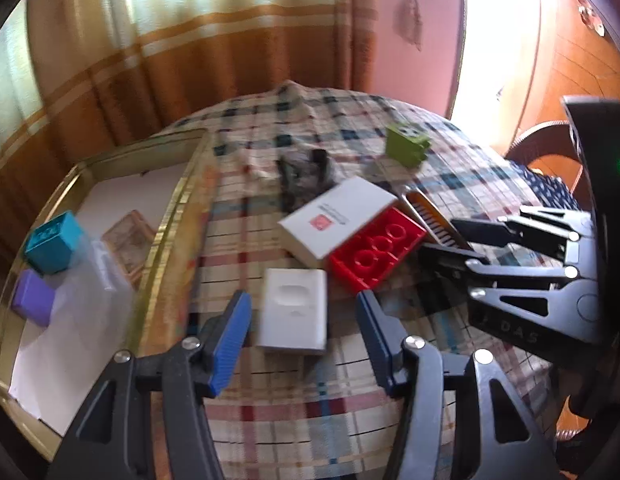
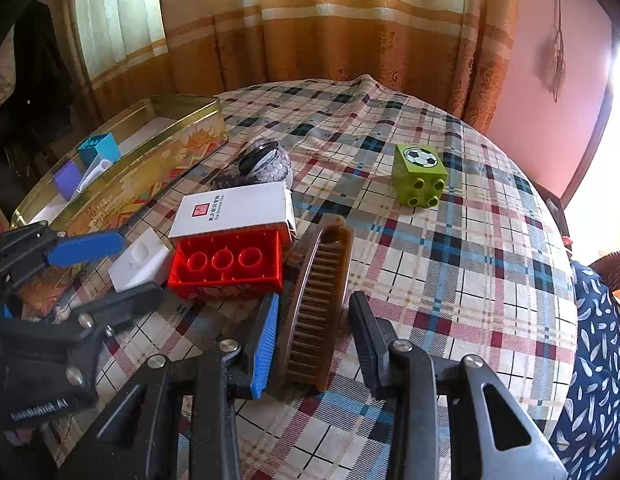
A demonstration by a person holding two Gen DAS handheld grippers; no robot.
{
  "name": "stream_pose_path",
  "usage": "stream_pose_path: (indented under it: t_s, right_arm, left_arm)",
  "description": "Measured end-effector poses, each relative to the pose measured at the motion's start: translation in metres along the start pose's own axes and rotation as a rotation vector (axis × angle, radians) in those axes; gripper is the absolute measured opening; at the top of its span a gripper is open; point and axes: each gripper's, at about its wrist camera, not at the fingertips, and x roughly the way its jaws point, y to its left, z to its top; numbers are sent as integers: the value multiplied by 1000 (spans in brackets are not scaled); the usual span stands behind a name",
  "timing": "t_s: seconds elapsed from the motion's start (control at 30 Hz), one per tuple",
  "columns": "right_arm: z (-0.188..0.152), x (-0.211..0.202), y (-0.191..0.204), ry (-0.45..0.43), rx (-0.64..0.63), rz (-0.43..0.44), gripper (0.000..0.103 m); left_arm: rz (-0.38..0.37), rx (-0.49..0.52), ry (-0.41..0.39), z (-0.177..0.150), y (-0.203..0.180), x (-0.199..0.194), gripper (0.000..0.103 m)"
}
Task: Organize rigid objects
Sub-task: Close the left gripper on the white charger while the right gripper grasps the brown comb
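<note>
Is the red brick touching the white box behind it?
Touching. In the right wrist view the red brick sits flush against the white box, with no tablecloth showing between them.

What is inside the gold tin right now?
In the gold tin: a teal block, a purple block, a clear plastic piece and a white liner. The patterned item beneath the plastic is partly covered and blurred.

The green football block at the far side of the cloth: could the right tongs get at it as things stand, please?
Probably yes: the green block stands alone on bare cloth, though the right tongs straddle the comb.
</note>
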Motion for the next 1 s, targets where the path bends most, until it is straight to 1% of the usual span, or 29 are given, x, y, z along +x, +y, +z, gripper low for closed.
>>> stream_pose_path:
  t_s: [0.07, 0.23, 0.4, 0.53, 0.7, 0.73, 0.77, 0.83, 0.87, 0.9, 0.93, 0.97, 1.0]
  right_arm:
    - [0, 0, 0, 0, 0, 1, 39]
    - [0, 0, -1, -1, 3, 4, 39]
    - [0, 0, -1, -1, 2, 3, 39]
    - [0, 0, -2, -1, 4, 7, 39]
    - [-1, 0, -2, -1, 6, 7, 39]
    - [-1, 0, -1, -1, 6, 3, 39]
    - [-1, 0, 0, -2, 7, 0, 39]
    - [-1, 0, 0, -2, 6, 1, 39]
    - [-1, 0, 0, -2, 5, 0, 37]
    - [-1, -1, -1, -3, 7, -1, 33]
    - [-1, -1, 0, -4, 7, 1, 30]
    - [-1, 0, -1, -3, 8, 3, 29]
    - [-1, -1, -1, -3, 8, 4, 28]
  left_arm:
    - [-12, -16, 6, 0, 5, -1, 56]
    - [-28, -17, 36, 0, 4, 8, 56]
    - [-89, -5, 36, 0, -1, 8, 56]
    - [-64, -28, 77, 0, 4, 23, 56]
    - [-23, -25, 73, 4, 3, 28, 56]
    - [-18, -22, 73, 4, 2, 28, 55]
    - [-18, -20, 70, 4, 2, 27, 51]
    - [-17, -17, 68, 3, 2, 27, 50]
    - [-14, -21, 67, 2, 3, 27, 49]
    - [-17, -25, 66, 2, 4, 27, 43]
    - [-26, -31, 64, 2, 5, 27, 39]
    - [-26, -35, 64, 2, 6, 28, 37]
    - [-27, -39, 63, 2, 7, 28, 37]
